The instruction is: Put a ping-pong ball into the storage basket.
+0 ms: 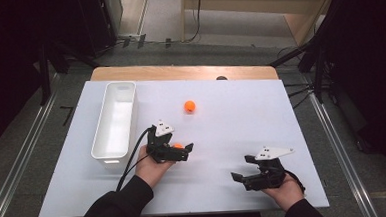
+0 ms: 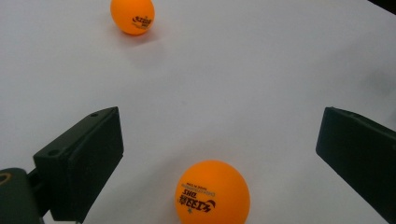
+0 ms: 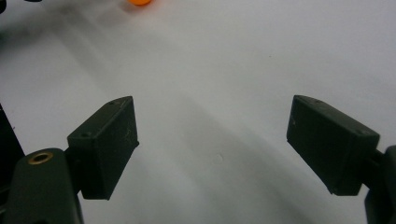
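Two orange ping-pong balls lie on the white tabletop [image 1: 232,126]. The near ball [image 1: 178,146] [image 2: 212,196] sits between the spread jaws of my left gripper [image 1: 186,152] [image 2: 222,128], close to the gripper's base and touched by neither jaw. The far ball [image 1: 190,106] [image 2: 132,15] rests alone toward the table's middle. A white oblong bin [image 1: 113,142] stands at the left, empty. My right gripper [image 1: 240,168] [image 3: 213,112] hovers near the front right, open, with bare table between its jaws. An orange ball [image 3: 140,2] peeks in at that view's top edge.
A wooden table edge [image 1: 179,71] runs behind the white surface. Black stands and cables surround the table on the floor. Open white surface stretches right of the balls and in front of the bin.
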The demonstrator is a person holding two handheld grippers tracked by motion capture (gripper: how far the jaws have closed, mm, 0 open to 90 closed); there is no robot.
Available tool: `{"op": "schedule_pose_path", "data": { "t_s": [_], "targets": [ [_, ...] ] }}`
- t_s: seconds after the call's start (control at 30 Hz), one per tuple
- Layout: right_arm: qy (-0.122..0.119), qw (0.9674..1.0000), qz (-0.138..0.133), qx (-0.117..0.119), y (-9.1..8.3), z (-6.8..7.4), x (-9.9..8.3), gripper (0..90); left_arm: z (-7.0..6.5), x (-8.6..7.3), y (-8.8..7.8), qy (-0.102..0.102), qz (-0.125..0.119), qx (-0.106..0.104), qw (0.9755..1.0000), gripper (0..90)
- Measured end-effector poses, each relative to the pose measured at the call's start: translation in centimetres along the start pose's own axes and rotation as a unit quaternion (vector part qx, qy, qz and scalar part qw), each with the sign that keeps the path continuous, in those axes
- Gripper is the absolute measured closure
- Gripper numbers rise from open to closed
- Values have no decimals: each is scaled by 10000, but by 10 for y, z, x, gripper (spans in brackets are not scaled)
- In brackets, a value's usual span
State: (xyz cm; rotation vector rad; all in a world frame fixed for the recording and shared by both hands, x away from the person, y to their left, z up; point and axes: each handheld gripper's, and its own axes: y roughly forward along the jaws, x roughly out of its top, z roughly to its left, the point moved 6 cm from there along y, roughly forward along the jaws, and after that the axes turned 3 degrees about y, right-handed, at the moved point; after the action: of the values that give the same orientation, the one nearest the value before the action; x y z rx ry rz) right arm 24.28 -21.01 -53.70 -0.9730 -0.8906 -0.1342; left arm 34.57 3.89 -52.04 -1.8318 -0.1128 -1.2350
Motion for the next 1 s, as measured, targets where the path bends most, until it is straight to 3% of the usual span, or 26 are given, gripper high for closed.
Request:
{"op": "schedule_pose_path", "data": {
  "t_s": [1.0],
  "targets": [
    [37, 10000, 52, 51, -1, 3, -2, 150, 1, -30, 9, 84, 498, 34, 9987, 10]
  ]
}}
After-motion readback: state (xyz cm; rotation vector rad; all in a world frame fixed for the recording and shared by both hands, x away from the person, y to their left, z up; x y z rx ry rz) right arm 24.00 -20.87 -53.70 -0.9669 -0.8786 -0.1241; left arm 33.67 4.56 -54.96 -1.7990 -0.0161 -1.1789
